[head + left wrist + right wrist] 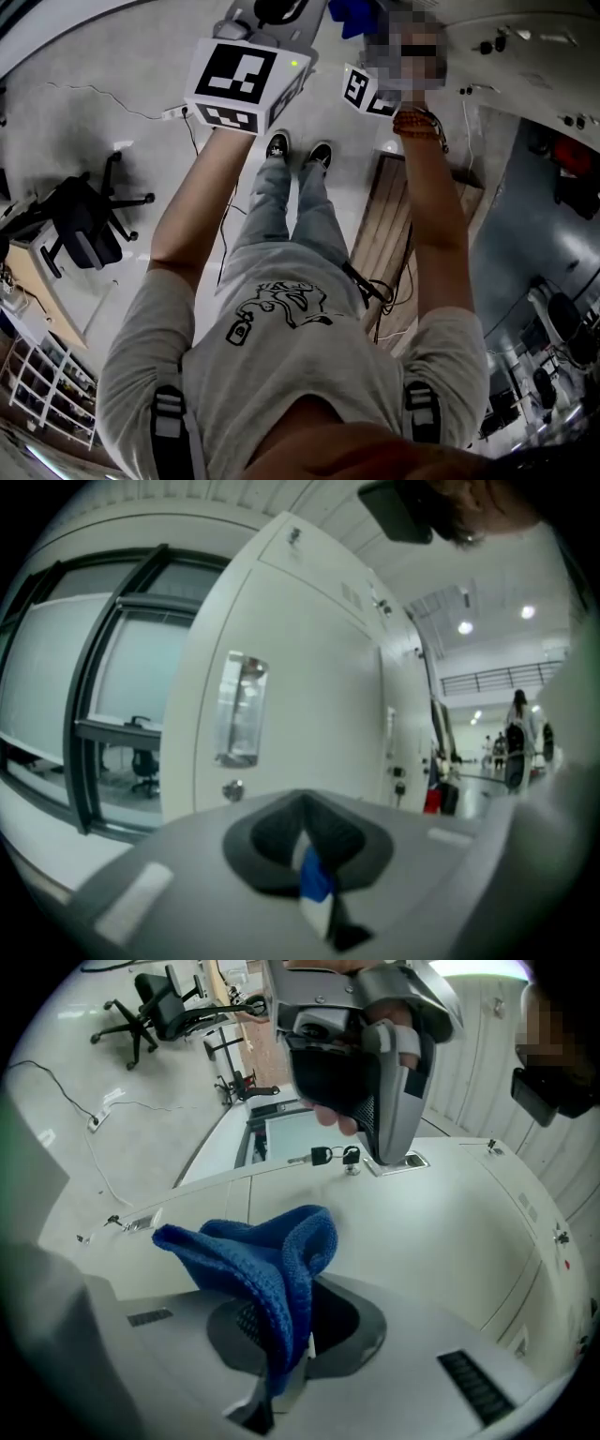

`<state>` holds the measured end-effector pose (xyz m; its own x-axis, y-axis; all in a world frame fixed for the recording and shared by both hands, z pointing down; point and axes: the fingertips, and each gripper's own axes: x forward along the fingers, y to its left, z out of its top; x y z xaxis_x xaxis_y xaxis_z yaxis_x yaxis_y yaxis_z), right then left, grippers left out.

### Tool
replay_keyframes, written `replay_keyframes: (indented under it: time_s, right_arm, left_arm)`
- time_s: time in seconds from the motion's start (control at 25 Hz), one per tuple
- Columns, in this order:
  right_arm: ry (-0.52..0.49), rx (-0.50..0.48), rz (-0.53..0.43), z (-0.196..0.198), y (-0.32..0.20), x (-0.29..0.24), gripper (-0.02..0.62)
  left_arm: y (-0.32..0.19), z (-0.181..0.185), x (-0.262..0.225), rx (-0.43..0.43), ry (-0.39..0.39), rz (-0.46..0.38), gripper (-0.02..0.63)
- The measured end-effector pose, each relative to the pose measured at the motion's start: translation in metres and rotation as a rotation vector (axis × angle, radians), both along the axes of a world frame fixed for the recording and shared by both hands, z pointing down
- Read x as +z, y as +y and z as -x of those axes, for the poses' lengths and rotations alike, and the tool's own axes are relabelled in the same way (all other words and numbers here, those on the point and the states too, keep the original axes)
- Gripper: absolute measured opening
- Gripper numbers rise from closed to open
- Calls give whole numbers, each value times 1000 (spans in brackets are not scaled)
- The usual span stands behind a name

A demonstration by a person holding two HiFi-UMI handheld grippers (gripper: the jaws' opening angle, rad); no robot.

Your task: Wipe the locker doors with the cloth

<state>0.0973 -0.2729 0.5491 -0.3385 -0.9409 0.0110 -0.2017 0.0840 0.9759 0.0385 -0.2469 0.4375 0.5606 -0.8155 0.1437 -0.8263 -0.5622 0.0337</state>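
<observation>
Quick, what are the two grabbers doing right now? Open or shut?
Left gripper: closed, jaws together, nothing held.
Right gripper: closed on the blue cloth.

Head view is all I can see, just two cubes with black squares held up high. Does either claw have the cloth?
Observer: Yes, the right claw is shut on a blue knitted cloth.
Operator: What is the left claw pointing at?
Observer: It faces a white metal locker door with a shiny handle.
Operator: Are there any keys?
Observer: Yes, dark-headed keys sit at a lock on a locker door, in the right gripper view.
</observation>
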Motion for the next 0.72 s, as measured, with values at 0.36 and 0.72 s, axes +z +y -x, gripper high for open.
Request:
replay_keyframes:
  time_s: [0.36, 0.72]
  right_arm:
    - [112, 50, 38, -46, 5, 6, 29]
    - [154, 57, 52, -40, 10, -72, 47]
  left_arm:
    - [7, -18, 10, 28, -3, 25, 2]
    - [22, -23, -58, 40, 28, -42, 2]
